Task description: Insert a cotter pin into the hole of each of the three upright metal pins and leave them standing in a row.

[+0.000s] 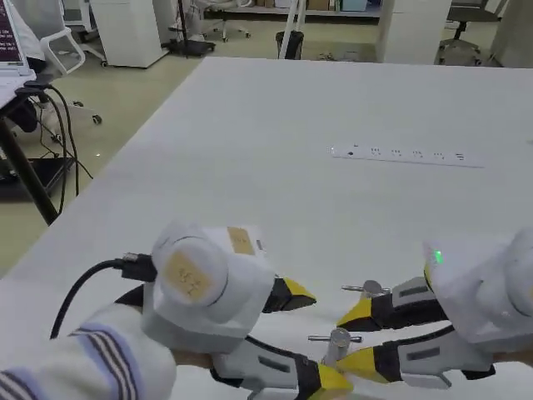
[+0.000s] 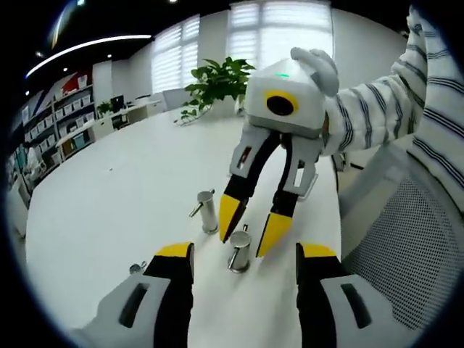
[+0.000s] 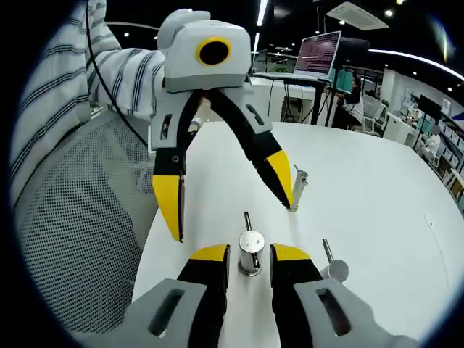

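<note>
Middle metal pin [image 3: 251, 255], upright on the counter [image 1: 275, 150], is closely flanked by the right gripper [image 2: 243, 245] fingers (small gap, not clamped) and straddled by the wide-apart left gripper [image 3: 228, 210] fingers, so it could be tipped by any sideways nudge, breaking the row.

Table [image 1: 275, 133] — plain white. Left gripper [image 1: 315, 336] and right gripper [image 1: 356, 337]: white housings, grey-and-black jaws, yellow tips; a green light glows on the right housing. Metal pins [image 2: 240, 252] — bright silver. Sleeve [image 1: 92, 358], at 7 o'clock in the head view: white with dark stripes. Cable [image 1: 83, 283]: black.
</note>
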Tool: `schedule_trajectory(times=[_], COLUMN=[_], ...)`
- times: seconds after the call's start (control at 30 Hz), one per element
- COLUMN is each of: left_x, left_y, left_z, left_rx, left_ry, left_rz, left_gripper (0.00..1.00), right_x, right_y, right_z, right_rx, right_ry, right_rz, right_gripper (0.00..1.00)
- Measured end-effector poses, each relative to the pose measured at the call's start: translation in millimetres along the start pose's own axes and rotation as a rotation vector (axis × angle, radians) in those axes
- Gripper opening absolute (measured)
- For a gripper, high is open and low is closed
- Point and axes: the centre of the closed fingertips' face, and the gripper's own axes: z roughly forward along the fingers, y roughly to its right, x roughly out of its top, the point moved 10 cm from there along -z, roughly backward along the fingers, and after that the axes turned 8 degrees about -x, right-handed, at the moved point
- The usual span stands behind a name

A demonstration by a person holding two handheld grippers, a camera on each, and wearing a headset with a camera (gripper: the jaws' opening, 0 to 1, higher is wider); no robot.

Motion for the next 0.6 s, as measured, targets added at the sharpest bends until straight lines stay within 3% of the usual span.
schedule_trajectory(times=[0.13,0.2,0.3,0.43,0.6], left_x=[-8.3,-12.8,-17.6,-20.6,-19.6], left_y=[8.1,12.0,16.5,20.4,21.1], left_z=[-8.7,-11.7,-14.9,-16.5,-16.2], left_rx=[0.01,0.022,0.031,0.029,0.029], left_ry=[0.045,0.037,0.031,0.035,0.039], left_rz=[-0.041,-0.038,-0.054,-0.08,-0.084], left_gripper=[0.73,0.84,0.92,0.94,0.94], right_x=[-4.6,-6.6,-8.3,-8.0,-5.1], right_y=[-3.0,-3.6,-4.1,-4.0,-7.3], right_z=[6.6,9.8,12.7,14.1,12.6], right_rx=[-0.009,-0.016,-0.02,-0.03,-0.026], right_ry=[0.008,0.012,0.026,0.042,0.036], right_rz=[0.027,0.049,0.081,0.085,0.031], right_gripper=[0.18,0.18,0.16,0.1,0.08])
